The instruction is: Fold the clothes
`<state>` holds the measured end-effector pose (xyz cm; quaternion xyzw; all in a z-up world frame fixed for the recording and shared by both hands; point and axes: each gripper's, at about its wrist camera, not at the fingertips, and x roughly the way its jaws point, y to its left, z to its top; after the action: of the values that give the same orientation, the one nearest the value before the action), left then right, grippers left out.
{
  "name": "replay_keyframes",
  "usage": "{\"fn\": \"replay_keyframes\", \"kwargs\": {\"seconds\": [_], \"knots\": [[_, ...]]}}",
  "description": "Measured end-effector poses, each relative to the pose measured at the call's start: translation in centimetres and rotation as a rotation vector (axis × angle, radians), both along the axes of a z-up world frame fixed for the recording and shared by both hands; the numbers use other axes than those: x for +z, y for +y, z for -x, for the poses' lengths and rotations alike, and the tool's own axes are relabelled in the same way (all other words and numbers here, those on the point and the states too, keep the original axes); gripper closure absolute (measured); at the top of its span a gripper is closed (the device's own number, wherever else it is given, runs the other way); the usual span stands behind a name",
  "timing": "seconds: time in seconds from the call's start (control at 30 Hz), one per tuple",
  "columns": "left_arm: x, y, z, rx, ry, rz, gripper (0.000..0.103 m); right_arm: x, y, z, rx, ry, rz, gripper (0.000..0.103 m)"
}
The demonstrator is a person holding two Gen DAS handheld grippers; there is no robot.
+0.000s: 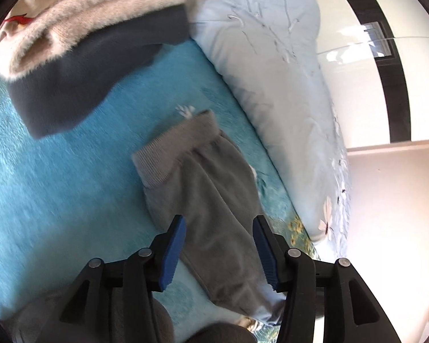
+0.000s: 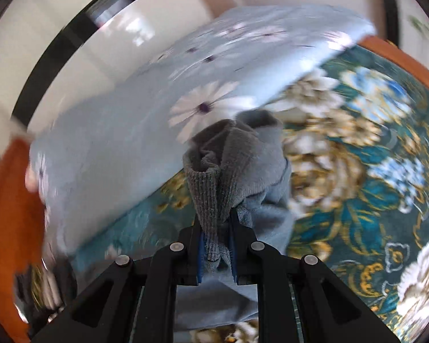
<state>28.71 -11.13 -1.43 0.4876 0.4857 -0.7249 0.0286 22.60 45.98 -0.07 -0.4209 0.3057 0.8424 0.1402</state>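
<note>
A grey fleece garment (image 1: 211, 200) with a ribbed cuff (image 1: 168, 154) lies on the turquoise bed cover (image 1: 71, 171). My left gripper (image 1: 218, 228) is open just above it, one blue pad on each side, holding nothing. In the right wrist view my right gripper (image 2: 217, 228) is shut on the ribbed grey edge of the garment (image 2: 211, 200), which bunches up in front of the jaws and hangs blurred over the flowered cover (image 2: 357, 185).
A stack of folded clothes, a dark blue piece (image 1: 94, 65) under a fluffy beige one (image 1: 85, 14), sits on the bed at the upper left. A pale blue flowered pillow (image 1: 286, 85) lies along the white wall; it also shows in the right wrist view (image 2: 157, 100).
</note>
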Motion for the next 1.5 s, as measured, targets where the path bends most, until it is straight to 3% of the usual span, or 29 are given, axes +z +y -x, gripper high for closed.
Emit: {"fn": "replay_keyframes", "kwargs": {"seconds": [0.17,0.27,0.33,0.5,0.63,0.73,0.83,0.97,1.13,1.3,1.37,1.5], "knots": [[0.0,3.2,0.3,-0.048,0.018,-0.015,0.050,-3.6,-10.0,4.9,0.207,-0.117,-0.018,0.088],[1.7,3.6,-1.4,-0.059,0.026,-0.004,0.050,-6.5,-15.4,6.2,0.307,-0.196,-0.044,0.088],[0.8,3.1,-1.7,-0.047,0.026,-0.010,0.049,-8.1,-18.4,6.5,0.371,-0.251,-0.069,0.088],[0.0,2.0,-2.6,-0.008,0.008,-0.028,0.048,-10.3,-22.1,6.3,0.455,-0.337,-0.130,0.081],[-0.7,2.4,-2.1,-0.009,0.001,-0.046,0.047,-10.7,-22.5,5.9,0.545,-0.322,-0.012,0.054],[-1.1,3.8,-1.0,-0.059,0.000,-0.042,0.047,-9.8,-20.9,5.0,0.549,-0.264,0.110,0.053],[-1.2,6.0,0.2,-0.120,-0.002,-0.040,0.046,-8.6,-16.9,3.6,0.450,-0.188,0.243,0.052],[-2.0,11.3,3.0,-0.250,-0.013,-0.040,0.046,-7.4,-12.1,1.2,0.325,-0.165,0.229,0.052],[-3.3,18.9,6.4,-0.409,-0.051,-0.005,0.046,-8.1,-8.9,-0.9,0.267,-0.170,0.247,0.052],[-3.0,18.3,6.7,-0.350,-0.043,0.014,0.046,-10.9,-6.1,-2.0,0.176,-0.230,0.270,0.052],[-2.7,15.6,6.4,-0.280,-0.037,0.044,0.046,-12.1,-5.3,-2.5,0.152,-0.253,0.306,0.052],[-2.0,7.9,4.9,-0.065,-0.036,0.103,0.043,-11.2,-4.8,-3.0,0.141,-0.202,0.302,0.052]]}}
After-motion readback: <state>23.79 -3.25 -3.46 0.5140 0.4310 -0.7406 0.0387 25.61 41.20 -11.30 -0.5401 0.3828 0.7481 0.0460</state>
